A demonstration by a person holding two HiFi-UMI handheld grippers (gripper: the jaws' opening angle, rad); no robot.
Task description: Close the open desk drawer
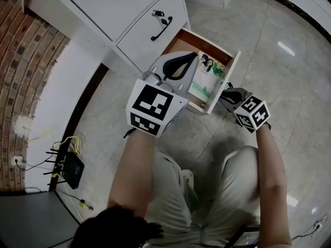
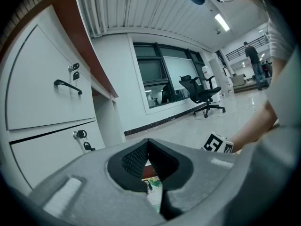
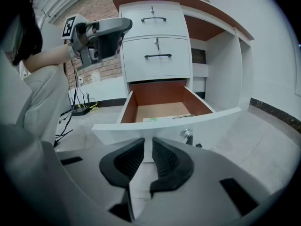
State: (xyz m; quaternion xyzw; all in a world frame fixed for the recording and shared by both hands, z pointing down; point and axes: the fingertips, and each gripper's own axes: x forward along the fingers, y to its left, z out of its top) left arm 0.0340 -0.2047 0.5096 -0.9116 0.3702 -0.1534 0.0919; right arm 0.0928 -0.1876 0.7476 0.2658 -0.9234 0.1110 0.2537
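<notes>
Two empty claws (left claw (image 2: 148, 145) pressed together, right claw (image 3: 146, 147) barely spread); an off-centre push could jam the drawer (image 3: 211, 121).

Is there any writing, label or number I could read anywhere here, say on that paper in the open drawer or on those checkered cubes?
Leaflet in the open drawer: it carries a photo and some print, too small to read.
Left cube and right cube: black-and-white square patterns, no letters or numbers.
No readable text anywhere else.
</notes>
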